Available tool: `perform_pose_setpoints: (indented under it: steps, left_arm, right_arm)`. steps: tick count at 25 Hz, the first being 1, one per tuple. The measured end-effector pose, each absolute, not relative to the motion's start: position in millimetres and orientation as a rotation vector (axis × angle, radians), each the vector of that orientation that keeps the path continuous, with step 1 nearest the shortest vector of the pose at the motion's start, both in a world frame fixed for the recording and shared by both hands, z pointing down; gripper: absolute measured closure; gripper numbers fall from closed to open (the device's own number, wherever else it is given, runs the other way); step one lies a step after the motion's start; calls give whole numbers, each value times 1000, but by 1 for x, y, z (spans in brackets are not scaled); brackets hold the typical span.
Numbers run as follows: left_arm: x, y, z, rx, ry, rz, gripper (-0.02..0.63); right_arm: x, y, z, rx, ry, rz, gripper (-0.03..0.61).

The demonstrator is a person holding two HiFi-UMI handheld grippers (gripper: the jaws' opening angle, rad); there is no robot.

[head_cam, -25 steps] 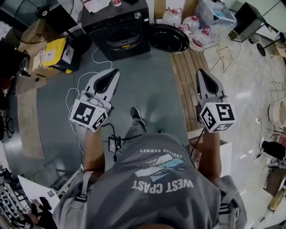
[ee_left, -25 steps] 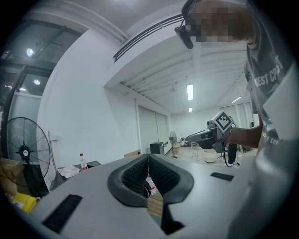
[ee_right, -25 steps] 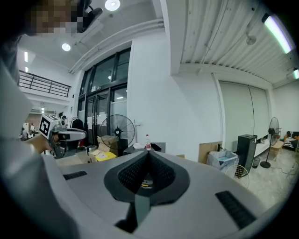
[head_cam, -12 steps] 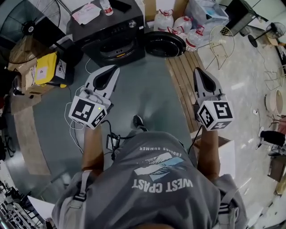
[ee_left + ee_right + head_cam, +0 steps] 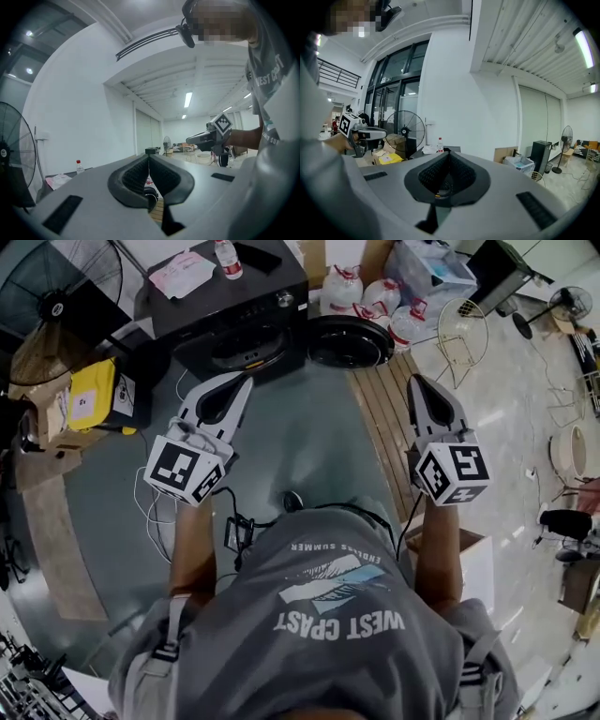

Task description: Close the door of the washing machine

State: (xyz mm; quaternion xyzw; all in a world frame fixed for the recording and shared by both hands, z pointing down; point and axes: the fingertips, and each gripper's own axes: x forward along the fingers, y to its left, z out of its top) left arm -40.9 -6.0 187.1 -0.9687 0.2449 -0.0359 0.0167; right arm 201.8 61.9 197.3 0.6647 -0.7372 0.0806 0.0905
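**Open door ahead, between two shut grippers, better placed for the right one**

The washing machine (image 5: 230, 296) is seen at the top of the head view, its front turned toward the person. Its round door (image 5: 349, 341) is swung fully open to the right of the drum opening. It appears to be hinged at the machine's right front corner, so that its free rim is taken to lie farthest right, next to the water jugs (image 5: 375, 296).

Both grippers are held out toward the machine, well short of it. The left gripper (image 5: 242, 383) is pointed at the machine's front, below the drum opening. The right gripper (image 5: 421, 383) is held over the wooden planks (image 5: 384, 418), just below and to the right of the door.

In each gripper view the jaws are seen pressed together with nothing gripped between them.

The door lies up and to the left of the right gripper, and up and to the right of the left one. Its free rim is judged to be nearer the right gripper. A push from that side, leftward across the picture toward the opening, is what the closing would call for.

Compared with the head view of a second ago, the machine and door are shown lower and larger in the picture. The shoe that was plainly seen on the grey floor is now almost hidden under the shirt. Both grippers have been carried forward with the person, and the jaws of both are shut as before.
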Motion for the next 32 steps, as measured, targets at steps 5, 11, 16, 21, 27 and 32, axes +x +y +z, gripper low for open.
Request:
perform_pose_setpoints:
  steps: [5,11,16,21,27,32]
  left_arm:
    - [-56,-26,192,-3022,815,-78,597]
    - [-69,-50,208,-3023,905,-120,596]
    - [-68,-76,222,-2991,970,-191,595]
    - [-58,-102,235,-2982,1031,-234,595]
    - [-31,-143,248,-2984,1099,-258,595]
    - [-12,-172,273,-3000,1161,-314,595]
  right_arm:
    - [194,36,201,1933,-2196,224,551]
    - [196,-6,218,1886,-2231,240,551]
    - [206,-50,237,1849,-2281,258,551]
    - [219,-91,261,1782,-2315,287,551]
    - [247,-145,289,1683,-2326,332,551]
    - [268,-193,322,1596,-2328,364,549]
